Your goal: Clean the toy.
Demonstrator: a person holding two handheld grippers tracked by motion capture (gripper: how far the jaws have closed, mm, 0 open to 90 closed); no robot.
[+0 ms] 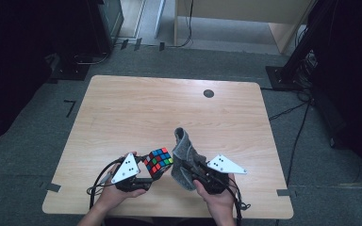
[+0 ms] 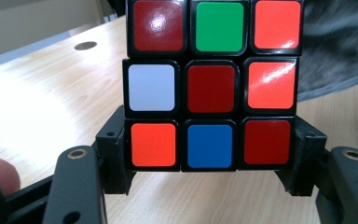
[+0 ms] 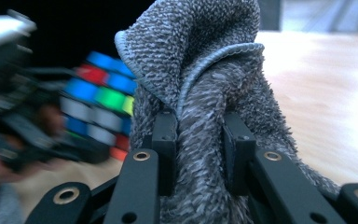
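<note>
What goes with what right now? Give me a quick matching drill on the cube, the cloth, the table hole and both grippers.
1. Rubik's cube
2. grey cloth
3. round hole
4. table

a. far side of the tabletop
b. clamped in the left gripper
c. light wood
d. pinched in the right gripper

Pairs: 1-b, 2-d, 3-a, 4-c

- High view: fixed overhead from the person's side, faces forward and down, far off, whole surface (image 1: 169, 108) in frame.
- Left gripper view: rides the left claw (image 2: 209, 154), very close on the cube (image 2: 212, 88).
- Right gripper view: rides the right claw (image 3: 199, 149), very close on the cloth (image 3: 200, 70).
- Shared by all three: cube, cloth, surface.
</note>
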